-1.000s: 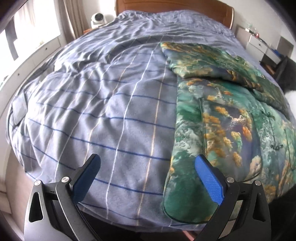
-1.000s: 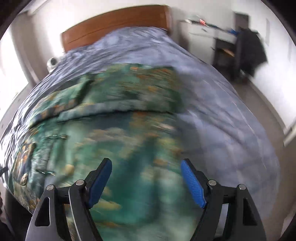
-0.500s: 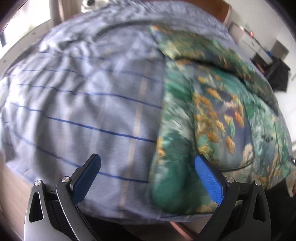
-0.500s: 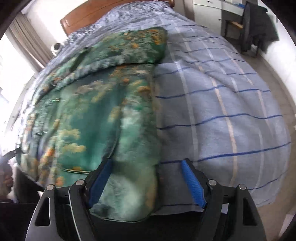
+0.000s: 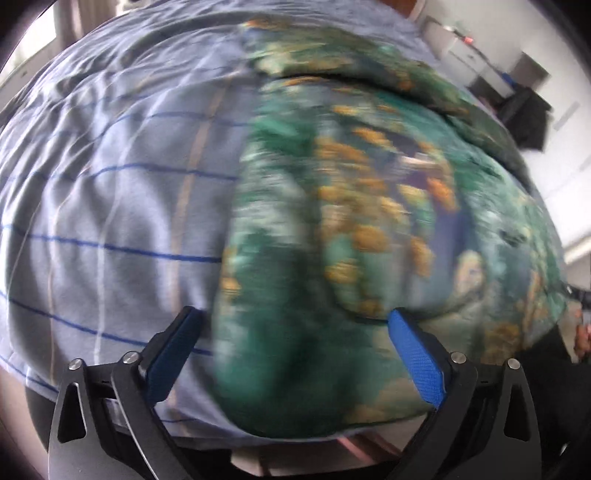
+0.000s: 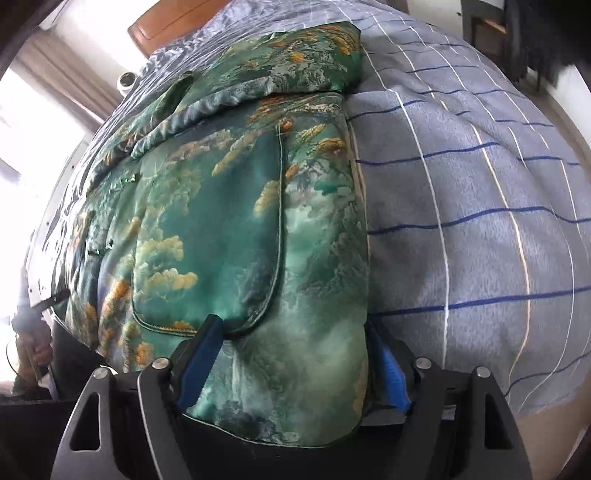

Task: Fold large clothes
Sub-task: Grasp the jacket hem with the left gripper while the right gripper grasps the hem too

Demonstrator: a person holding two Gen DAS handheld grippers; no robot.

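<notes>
A large padded green jacket (image 6: pixel 221 206) with orange and cloud patterns lies flat on the bed, sleeves folded across its top. In the left wrist view the jacket (image 5: pixel 369 206) is blurred. My left gripper (image 5: pixel 295 347) is open, its blue pads straddling the jacket's near left hem corner. My right gripper (image 6: pixel 295 354) is open, and its pads flank the jacket's near right hem corner, touching the fabric.
The bed is covered by a blue-grey checked duvet (image 6: pixel 461 206), which also shows in the left wrist view (image 5: pixel 110 192). A wooden headboard (image 6: pixel 166 26) is at the far end. Furniture and a dark garment (image 5: pixel 524 118) stand beside the bed.
Both grippers have moved forward and down to the jacket's near hem. The right gripper's pads now sit around the right corner, the left's around the left corner.
</notes>
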